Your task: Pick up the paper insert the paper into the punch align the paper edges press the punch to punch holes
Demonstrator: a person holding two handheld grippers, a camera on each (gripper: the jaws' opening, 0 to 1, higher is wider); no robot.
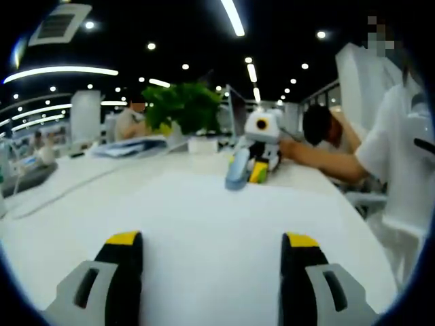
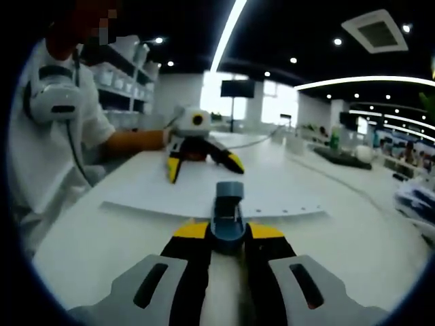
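Observation:
A white paper sheet (image 2: 197, 190) lies flat on the white table (image 2: 353, 238), with a row of small punched holes along its near edge. A blue-grey hole punch (image 2: 228, 216) sits on that edge, and my right gripper (image 2: 229, 232) is shut on it, yellow tips on either side. My left gripper (image 2: 204, 166) hovers over the sheet's far side, jaws spread. In the left gripper view my left gripper (image 1: 213, 239) is open over the paper (image 1: 204, 210) with nothing between its jaws. Across the sheet are the punch (image 1: 238, 170) and the right gripper (image 1: 250, 171).
A person in white (image 1: 401, 156) stands at the table's side, also seen as a person in white (image 2: 54, 136). Another person (image 1: 326, 132) leans over the table. A green plant (image 1: 183, 105), stacked papers (image 1: 132, 146) and a cable (image 1: 68, 190) sit at the far left.

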